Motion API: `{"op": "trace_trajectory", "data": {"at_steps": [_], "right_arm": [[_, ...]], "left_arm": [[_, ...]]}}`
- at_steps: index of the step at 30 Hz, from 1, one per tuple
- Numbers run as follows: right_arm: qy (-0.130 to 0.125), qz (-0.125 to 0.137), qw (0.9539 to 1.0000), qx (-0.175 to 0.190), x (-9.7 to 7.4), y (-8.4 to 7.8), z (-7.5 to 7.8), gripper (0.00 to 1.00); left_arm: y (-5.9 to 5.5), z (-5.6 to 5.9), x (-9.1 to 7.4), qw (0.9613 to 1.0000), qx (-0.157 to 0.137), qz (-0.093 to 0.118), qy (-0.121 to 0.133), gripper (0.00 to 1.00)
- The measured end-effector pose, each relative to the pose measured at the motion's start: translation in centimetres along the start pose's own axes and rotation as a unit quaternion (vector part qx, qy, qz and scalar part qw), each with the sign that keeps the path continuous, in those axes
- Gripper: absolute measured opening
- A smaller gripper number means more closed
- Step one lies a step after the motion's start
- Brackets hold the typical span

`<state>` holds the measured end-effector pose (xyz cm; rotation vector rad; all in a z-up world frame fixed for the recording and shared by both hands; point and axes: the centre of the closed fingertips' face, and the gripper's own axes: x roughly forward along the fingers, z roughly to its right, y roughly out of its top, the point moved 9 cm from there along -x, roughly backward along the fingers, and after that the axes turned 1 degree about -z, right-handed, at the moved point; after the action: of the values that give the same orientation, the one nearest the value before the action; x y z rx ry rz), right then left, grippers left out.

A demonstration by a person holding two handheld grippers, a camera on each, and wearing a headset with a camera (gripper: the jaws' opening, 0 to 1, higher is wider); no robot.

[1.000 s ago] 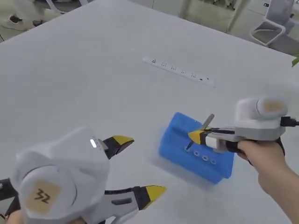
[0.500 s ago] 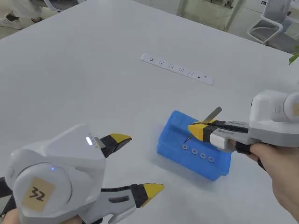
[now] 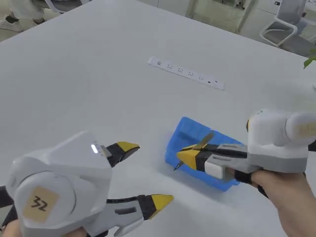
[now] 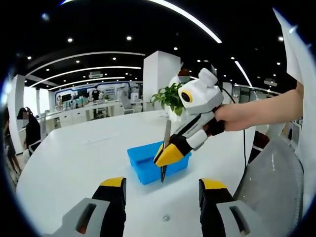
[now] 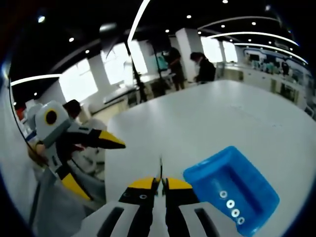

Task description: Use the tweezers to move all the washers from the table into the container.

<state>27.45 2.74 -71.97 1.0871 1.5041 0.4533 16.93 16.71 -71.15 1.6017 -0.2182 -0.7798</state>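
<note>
At the near left we hold the left tool (image 3: 148, 173), its two yellow-tipped jaws spread wide apart above the white surface (image 3: 74, 74). Far across the surface, near the middle, a white power strip (image 3: 185, 74) lies flat. Right of the left tool sits the blue rectangular container (image 3: 183, 129), open at the top. In the right gripper view, four washers (image 5: 230, 203) lie in a row on its floor. The right tool (image 3: 180, 157) reaches in from the right over the container's near edge, gripped by a hand (image 3: 279, 190). Its jaws are pressed together on slim metal tweezers (image 3: 201, 144), which slant down toward the left. The tweezers' tip hangs just beside the container's near left corner; we cannot tell whether it touches the surface.
</note>
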Motion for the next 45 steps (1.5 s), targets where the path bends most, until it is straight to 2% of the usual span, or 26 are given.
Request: {"op": "trace_trajectory", "data": {"at_steps": [5,10,15,19,27,33,38,42,44,45], "right_arm": [[0.037,-0.020,0.9991,0.003,1.5,-0.9,-0.8,0.04],[0.055,-0.032,0.9978,0.016,2.8,-1.6,-1.1,0.04],[0.074,-0.048,0.9961,0.011,4.1,-2.0,-1.7,0.04],[0.075,-0.066,0.9950,-0.003,4.7,-2.5,-1.7,0.05],[0.085,-0.072,0.9938,-0.005,4.9,-2.5,-2.3,0.05],[0.088,-0.093,0.9914,-0.030,5.2,-2.8,-2.9,0.05],[0.087,-0.093,0.9904,-0.053,5.2,-2.7,-3.4,0.05],[0.089,-0.095,0.9871,-0.094,5.4,-2.6,-3.7,0.05],[0.087,-0.095,0.9879,-0.086,5.3,-2.7,-3.6,0.05],[0.091,-0.092,0.9881,-0.083,5.3,-2.8,-3.7,0.05]], "left_arm": [[0.0,0.0,0.0,1.0000,0.000,0.000,-0.002,0.58],[-0.1,0.2,0.1,1.0000,0.003,-0.002,-0.005,0.57],[-0.1,0.1,0.0,1.0000,0.002,-0.001,-0.004,0.57],[-0.1,0.2,0.0,1.0000,0.003,-0.001,-0.004,0.57],[0.0,0.2,0.0,1.0000,0.002,0.000,-0.004,0.57],[0.0,0.2,0.0,1.0000,0.001,0.001,-0.003,0.57],[0.1,0.2,0.0,1.0000,0.000,0.002,-0.004,0.57],[0.2,0.5,-0.1,0.9999,0.002,0.008,-0.013,0.58],[0.3,0.6,0.0,0.9998,0.003,0.012,-0.016,0.59],[0.5,0.7,0.0,0.9996,-0.002,0.020,-0.022,0.61]]}}
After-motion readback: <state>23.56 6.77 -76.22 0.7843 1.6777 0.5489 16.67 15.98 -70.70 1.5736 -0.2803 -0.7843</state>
